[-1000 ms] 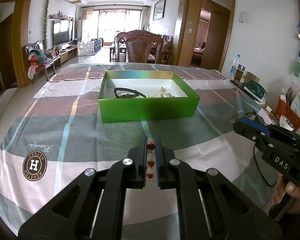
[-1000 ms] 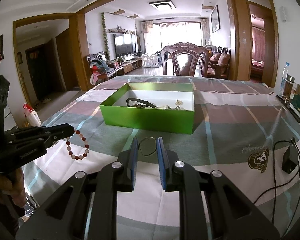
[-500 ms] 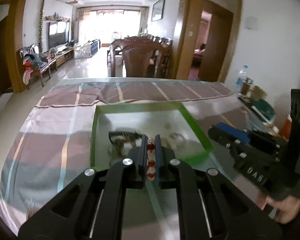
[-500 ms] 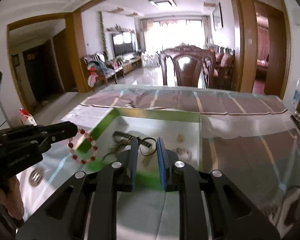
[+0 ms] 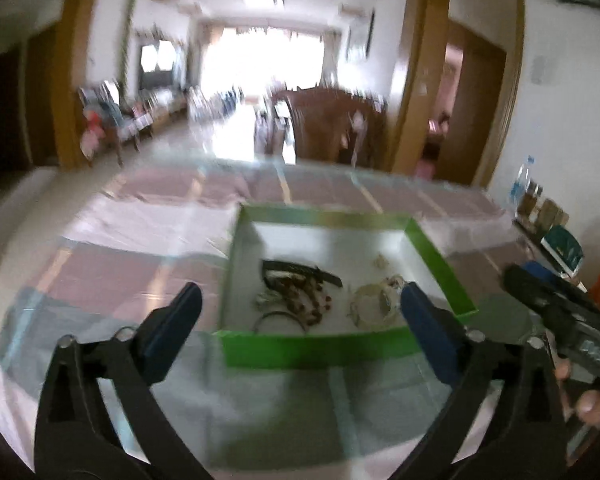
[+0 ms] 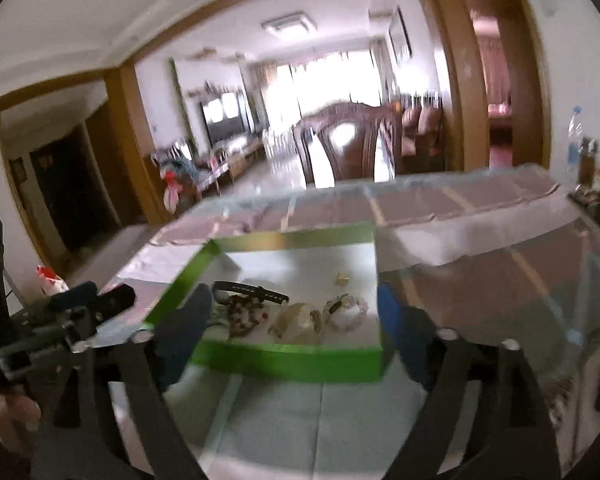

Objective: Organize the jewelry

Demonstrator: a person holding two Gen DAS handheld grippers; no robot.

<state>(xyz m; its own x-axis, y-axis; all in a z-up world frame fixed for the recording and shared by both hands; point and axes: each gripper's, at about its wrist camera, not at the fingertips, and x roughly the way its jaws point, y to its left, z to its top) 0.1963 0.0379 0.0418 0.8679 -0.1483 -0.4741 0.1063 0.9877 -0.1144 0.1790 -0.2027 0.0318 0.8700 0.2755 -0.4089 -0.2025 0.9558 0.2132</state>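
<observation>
- Jewelry: now lying in the box (image 5: 342, 350); bead bracelet (image 5: 304, 304) beside the black strap (image 5: 300, 270), thin ring (image 5: 278, 320) at the near wall, pale pieces (image 6: 300, 320) to the right.
- Left gripper (image 5: 296, 318): half a second ago clamped on the bracelet, now standing wide apart and carrying nothing.
- Right gripper (image 6: 294, 324): likewise spread wide; its ring released.
- Reading: both drops appearing done; both views blurring, so the grippers are probably pulling back.
- Cloth (image 5: 140, 280): showing no loose jewelry; task looking nearly finished.
</observation>
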